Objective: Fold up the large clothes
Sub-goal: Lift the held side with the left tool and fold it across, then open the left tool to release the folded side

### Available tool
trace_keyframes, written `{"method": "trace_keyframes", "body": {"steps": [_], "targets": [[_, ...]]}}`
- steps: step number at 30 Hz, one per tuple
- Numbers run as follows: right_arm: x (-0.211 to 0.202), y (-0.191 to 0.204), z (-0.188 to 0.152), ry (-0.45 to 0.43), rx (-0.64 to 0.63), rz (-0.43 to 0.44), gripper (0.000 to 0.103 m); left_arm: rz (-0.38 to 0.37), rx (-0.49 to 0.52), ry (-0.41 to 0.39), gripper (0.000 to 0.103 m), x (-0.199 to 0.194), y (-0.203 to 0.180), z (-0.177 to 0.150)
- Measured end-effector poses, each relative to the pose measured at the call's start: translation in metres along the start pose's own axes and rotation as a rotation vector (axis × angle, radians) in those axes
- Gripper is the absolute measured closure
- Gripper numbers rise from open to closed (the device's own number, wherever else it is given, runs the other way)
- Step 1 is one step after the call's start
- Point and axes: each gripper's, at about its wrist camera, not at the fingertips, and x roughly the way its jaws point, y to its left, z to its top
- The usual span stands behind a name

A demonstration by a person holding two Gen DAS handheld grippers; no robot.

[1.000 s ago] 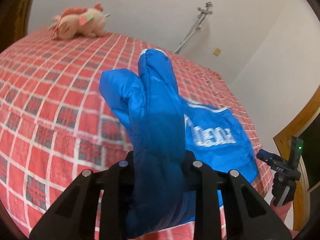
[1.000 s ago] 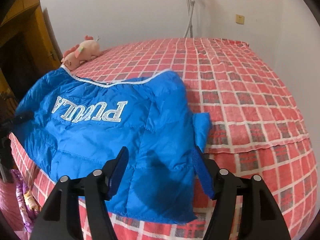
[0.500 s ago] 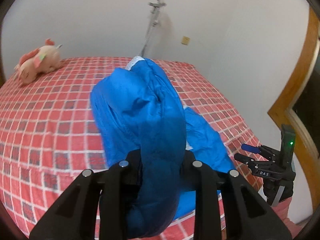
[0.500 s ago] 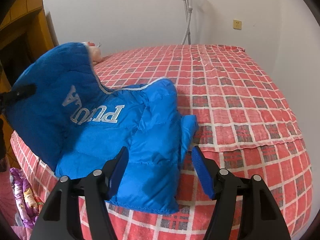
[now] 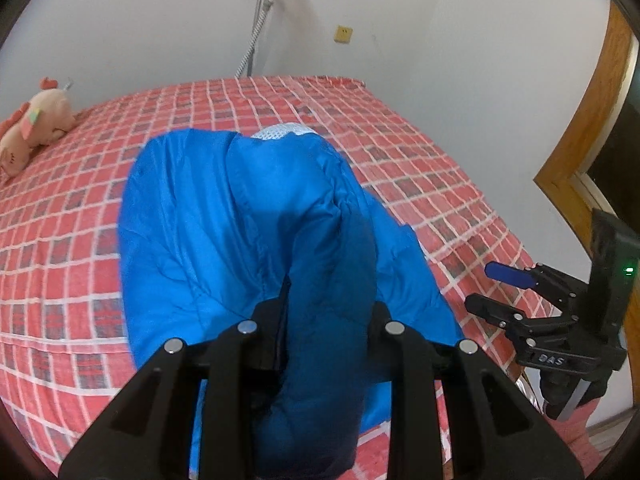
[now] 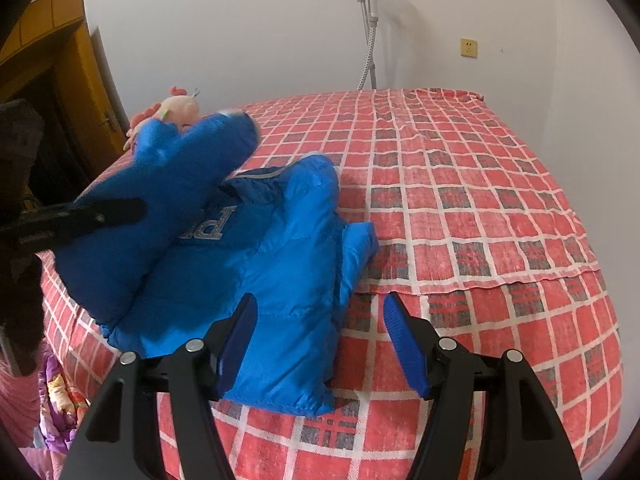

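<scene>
Jaws of the left gripper (image 5: 328, 320) pinch the puffy blue quilted jacket (image 6: 280, 264); the right gripper (image 6: 320, 340) gapes empty over its hem.

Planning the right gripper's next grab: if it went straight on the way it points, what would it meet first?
Probably the jacket: its lower corner lies right ahead of the right gripper, whose open jaws hold nothing. Beyond that is the bed. Depth is hard to judge through the fisheye.

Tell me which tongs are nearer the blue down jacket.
Left. The left tongs are clamped on a raised fold of the blue down jacket; the right tongs hover open above its near edge.
</scene>
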Motion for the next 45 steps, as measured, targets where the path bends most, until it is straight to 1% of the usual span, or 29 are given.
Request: {"method": "trace_keyframes", "body": {"steps": [6, 11, 17, 20, 22, 23, 24, 25, 26, 27, 28, 29, 31, 33, 35, 39, 43, 45], "targets": [[0.004, -0.006, -0.002, 0.012, 0.011, -0.001, 0.037, -0.026, 0.015, 0.06, 0.078, 0.037, -0.008, -0.014], [0.007, -0.008, -0.003, 0.022, 0.016, -0.001, 0.037, -0.02, 0.038, 0.065, 0.078, 0.053, -0.014, -0.026], [0.01, -0.004, 0.0, 0.028, 0.019, 0.005, 0.037, -0.017, 0.036, 0.059, 0.078, 0.057, -0.014, -0.029], [0.008, -0.002, 0.006, 0.025, 0.021, 0.013, 0.037, -0.018, 0.038, 0.047, 0.075, 0.047, -0.017, -0.028], [0.005, 0.0, 0.012, 0.02, 0.024, 0.019, 0.037, -0.035, 0.044, 0.038, 0.067, 0.035, -0.02, -0.027], [0.004, 0.0, 0.015, 0.017, 0.023, 0.021, 0.037, -0.053, 0.037, 0.032, 0.065, 0.028, -0.021, -0.027], [0.002, 0.001, 0.019, 0.012, 0.022, 0.02, 0.036, -0.089, 0.023, 0.024, 0.058, 0.017, -0.02, -0.026], [0.0, 0.002, 0.023, 0.007, 0.018, 0.017, 0.036, -0.122, 0.011, 0.014, 0.052, 0.007, -0.019, -0.025], [-0.002, 0.004, 0.028, 0.002, 0.011, 0.013, 0.035, -0.155, 0.007, -0.002, 0.051, -0.009, -0.018, -0.024], [-0.003, 0.006, 0.031, 0.0, 0.004, 0.012, 0.033, -0.172, 0.01, -0.013, 0.051, -0.021, -0.018, -0.023], [-0.004, 0.008, 0.035, -0.001, -0.001, 0.014, 0.032, -0.177, 0.01, -0.026, 0.049, -0.029, -0.018, -0.022], [-0.005, 0.012, 0.041, 0.002, -0.01, 0.022, 0.03, -0.174, 0.001, -0.055, 0.048, -0.044, -0.014, -0.02], [-0.005, 0.02, 0.05, 0.016, -0.027, 0.047, 0.026, -0.134, -0.011, -0.09, 0.046, -0.06, -0.001, -0.017], [-0.002, 0.027, 0.056, 0.038, -0.037, 0.081, 0.022, -0.057, -0.037, -0.11, 0.045, -0.069, 0.017, -0.015], [0.004, 0.036, 0.064, 0.075, -0.038, 0.121, 0.021, 0.06, -0.088, -0.117, 0.045, -0.071, 0.044, -0.013], [0.028, 0.05, 0.077, 0.174, -0.008, 0.189, 0.018, 0.183, -0.166, -0.102, 0.044, -0.062, 0.086, -0.019], [0.063, 0.056, 0.087, 0.285, 0.063, 0.198, 0.018, 0.239, -0.205, -0.092, 0.044, -0.056, 0.117, -0.028], [0.072, 0.06, 0.087, 0.31, 0.073, 0.207, 0.018, 0.264, -0.201, -0.083, 0.044, -0.053, 0.125, -0.031]]}}
